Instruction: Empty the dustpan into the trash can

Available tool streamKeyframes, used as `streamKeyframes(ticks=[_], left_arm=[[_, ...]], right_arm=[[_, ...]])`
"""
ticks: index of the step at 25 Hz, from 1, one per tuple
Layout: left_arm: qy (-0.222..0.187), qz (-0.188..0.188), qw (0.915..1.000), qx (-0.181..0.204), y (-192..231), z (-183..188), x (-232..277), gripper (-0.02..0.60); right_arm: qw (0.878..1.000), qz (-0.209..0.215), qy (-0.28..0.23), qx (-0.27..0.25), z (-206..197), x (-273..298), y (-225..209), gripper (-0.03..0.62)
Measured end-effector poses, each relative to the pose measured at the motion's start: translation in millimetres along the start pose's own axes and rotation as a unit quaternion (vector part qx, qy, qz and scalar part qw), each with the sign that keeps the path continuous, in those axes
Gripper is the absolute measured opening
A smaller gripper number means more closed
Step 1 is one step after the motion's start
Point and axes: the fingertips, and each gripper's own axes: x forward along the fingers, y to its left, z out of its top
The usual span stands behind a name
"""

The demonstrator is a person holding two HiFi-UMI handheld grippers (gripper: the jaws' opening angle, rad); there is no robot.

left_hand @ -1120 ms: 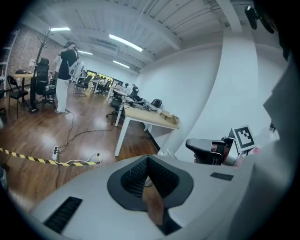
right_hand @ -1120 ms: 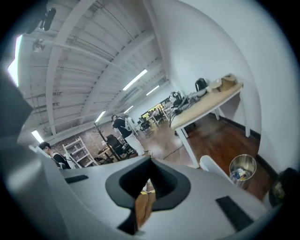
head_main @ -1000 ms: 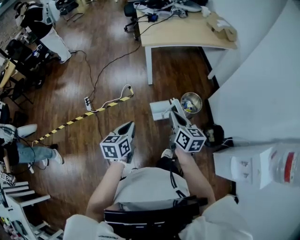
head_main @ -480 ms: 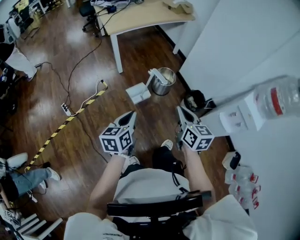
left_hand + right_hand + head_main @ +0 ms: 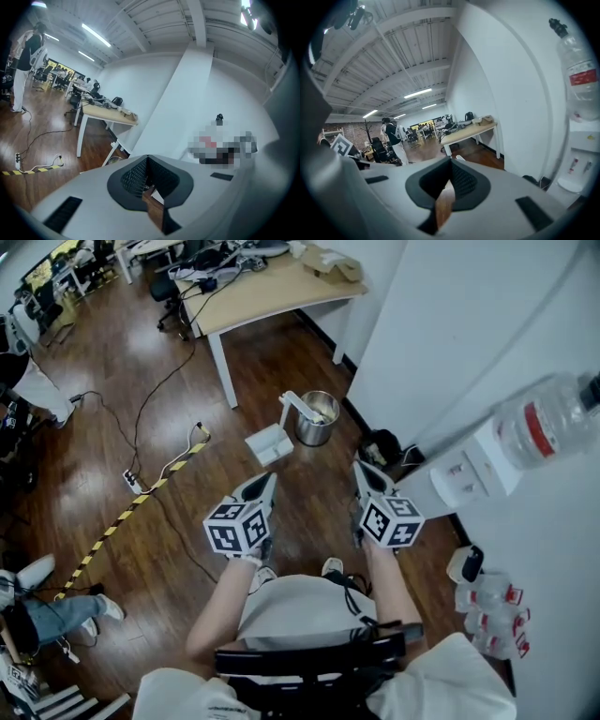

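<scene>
In the head view a white dustpan (image 5: 268, 443) sits on the wooden floor with its handle (image 5: 296, 408) leaning up against a shiny metal trash can (image 5: 318, 417). My left gripper (image 5: 267, 483) and right gripper (image 5: 360, 469) are held side by side in front of me, well short of both. Both are shut and hold nothing. In the left gripper view the left gripper (image 5: 147, 158) has its pads together and points at the white wall. The right gripper (image 5: 451, 162) is likewise shut and points towards a desk along the wall.
A wooden desk (image 5: 272, 292) stands beyond the can. On the right a white wall runs past a water dispenser (image 5: 464, 470) with its bottle (image 5: 544, 423). A black object (image 5: 384, 446) lies by the wall. Striped tape (image 5: 141, 498), a power strip (image 5: 131, 482) and cables cross the floor at left.
Both grippers have drawn back and up from the dustpan, which the right one was close to. The dustpan and can now lie farther ahead, and the view has swung towards the wall.
</scene>
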Motion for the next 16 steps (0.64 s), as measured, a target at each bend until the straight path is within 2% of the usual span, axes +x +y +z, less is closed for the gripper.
streamKeyframes(ticks=[8, 16], left_arm=[[0.002, 0.005, 1.0000, -0.003, -27.2, -9.7, 21.3, -0.008], [0.011, 0.009, 0.9999, -0.002, -37.9, -16.3, 37.9, -0.008]], right_arm=[[1.000, 0.002, -0.008, 0.012, 10.9, -11.6, -39.2, -0.002], [1.000, 0.011, -0.005, 0.014, 15.7, -11.3, -55.5, -0.002]])
